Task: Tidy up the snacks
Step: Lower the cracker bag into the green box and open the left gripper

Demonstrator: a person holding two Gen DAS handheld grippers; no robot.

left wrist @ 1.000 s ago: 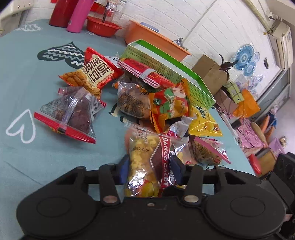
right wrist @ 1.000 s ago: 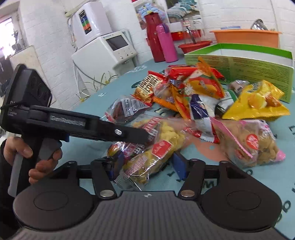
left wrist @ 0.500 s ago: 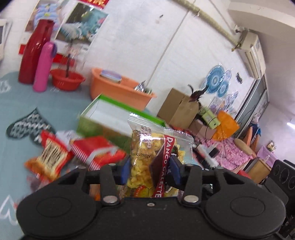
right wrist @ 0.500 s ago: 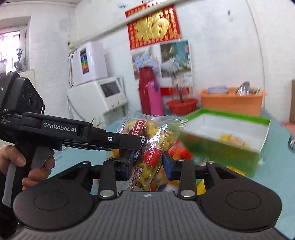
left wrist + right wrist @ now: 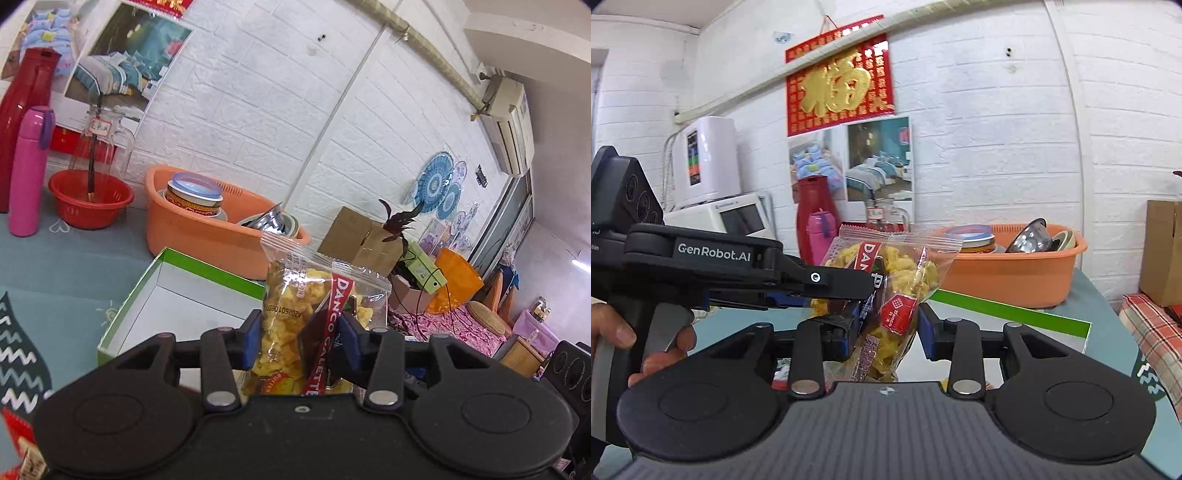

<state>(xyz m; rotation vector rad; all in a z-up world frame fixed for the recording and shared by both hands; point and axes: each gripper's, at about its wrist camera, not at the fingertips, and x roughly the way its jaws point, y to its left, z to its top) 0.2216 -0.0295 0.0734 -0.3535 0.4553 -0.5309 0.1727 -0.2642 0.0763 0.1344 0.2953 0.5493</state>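
Orange basin (image 5: 207,236) w/ bowls, red basket (image 5: 90,206), pink flask (image 5: 27,171), cardboard box (image 5: 360,240), wall AC (image 5: 511,118).

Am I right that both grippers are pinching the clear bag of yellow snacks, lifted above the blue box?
Nearly. The box is green-edged with a white inside, not blue; the left wrist view shows it. The rest holds: the left gripper and right gripper both pinch the bag of yellow snacks above it.

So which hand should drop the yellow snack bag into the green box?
Left. The left tongs are shut on the snack bag, and the open green box lies just beyond them. The right tongs grip it too.
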